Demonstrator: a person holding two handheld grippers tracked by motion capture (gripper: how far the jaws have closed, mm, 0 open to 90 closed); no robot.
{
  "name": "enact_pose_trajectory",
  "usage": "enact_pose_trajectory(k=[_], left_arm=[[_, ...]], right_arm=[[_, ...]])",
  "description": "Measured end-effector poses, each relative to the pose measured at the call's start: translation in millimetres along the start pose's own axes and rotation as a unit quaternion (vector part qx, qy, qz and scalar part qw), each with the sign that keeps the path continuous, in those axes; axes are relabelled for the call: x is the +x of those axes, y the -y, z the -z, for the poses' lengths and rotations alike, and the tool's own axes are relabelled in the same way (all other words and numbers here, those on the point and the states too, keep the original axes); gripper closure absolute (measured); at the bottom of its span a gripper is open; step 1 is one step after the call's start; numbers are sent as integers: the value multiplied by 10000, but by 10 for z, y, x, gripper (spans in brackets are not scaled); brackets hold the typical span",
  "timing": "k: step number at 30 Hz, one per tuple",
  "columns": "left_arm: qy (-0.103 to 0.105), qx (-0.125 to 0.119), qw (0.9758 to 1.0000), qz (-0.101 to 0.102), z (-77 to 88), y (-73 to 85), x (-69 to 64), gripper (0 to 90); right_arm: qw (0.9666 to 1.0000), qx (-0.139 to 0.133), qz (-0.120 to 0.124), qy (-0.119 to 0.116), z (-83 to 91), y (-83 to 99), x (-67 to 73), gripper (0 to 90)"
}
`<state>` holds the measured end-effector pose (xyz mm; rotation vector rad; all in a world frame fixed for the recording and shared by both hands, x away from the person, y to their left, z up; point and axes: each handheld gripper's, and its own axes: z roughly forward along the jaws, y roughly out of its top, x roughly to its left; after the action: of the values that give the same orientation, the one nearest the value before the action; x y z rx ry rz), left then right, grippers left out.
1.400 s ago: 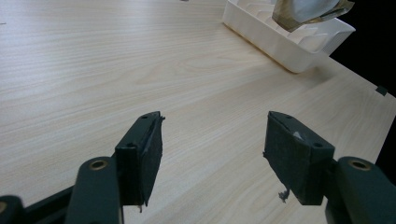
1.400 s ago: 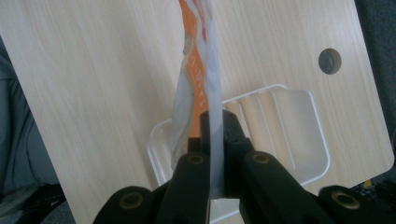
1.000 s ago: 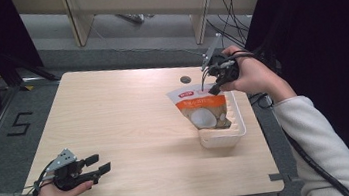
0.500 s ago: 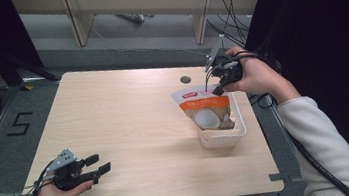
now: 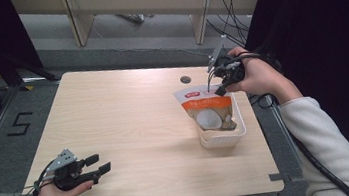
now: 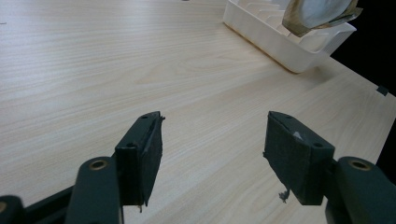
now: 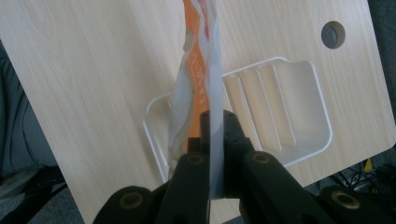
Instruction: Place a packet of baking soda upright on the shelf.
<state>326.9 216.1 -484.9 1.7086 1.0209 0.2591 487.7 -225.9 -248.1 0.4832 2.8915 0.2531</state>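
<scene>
Our right gripper (image 5: 220,91) has its jaws clenched on the top edge of the orange-and-white snack pouch (image 5: 210,112), whose long axis runs down into the white ribbed plastic tray (image 5: 222,140) directly beneath. Our left gripper (image 5: 97,165) rests with jaws released at the near tabletop (image 5: 124,114) corner, well apart.

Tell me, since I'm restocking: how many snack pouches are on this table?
1: the snack pouch hangs from the right hand-held gripper, its lower end in the white tray. None seem hidden.

The pouch (image 5: 209,110) is white at the top with a small red label, then an orange band and a white round picture, lying in a white tray (image 5: 222,138) on a pale wood-grain table (image 5: 124,119); both grippers are black.
</scene>
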Motion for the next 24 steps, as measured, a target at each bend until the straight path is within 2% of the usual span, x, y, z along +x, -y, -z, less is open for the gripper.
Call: enact_pose_trajectory(k=[1,2,9,11,13,18,19,24], left_arm=[[4,10,10000,-15,2,0,2,362],[-24,7,10000,55,1,3,-5,362],[-8,8,10000,28,0,2,-4,362],[-29,-3,10000,51,1,2,-6,362],[4,-9,10000,-19,-2,-2,3,362],[-26,-2,10000,44,2,2,-6,362],[-3,-5,10000,1,2,0,0,362],[-4,5,10000,44,-4,3,-4,362]], right_arm=[[10000,14,19,14,-5,7,-5,900],[10000,17,1,5,-4,11,-7,900],[9999,75,-17,81,1,38,-20,900],[10000,45,22,70,17,43,-19,900],[9999,22,106,55,24,40,-11,900],[9998,-26,186,77,48,37,-20,900],[9999,4,76,87,67,34,3,900],[9999,-16,149,30,79,32,10,900]])
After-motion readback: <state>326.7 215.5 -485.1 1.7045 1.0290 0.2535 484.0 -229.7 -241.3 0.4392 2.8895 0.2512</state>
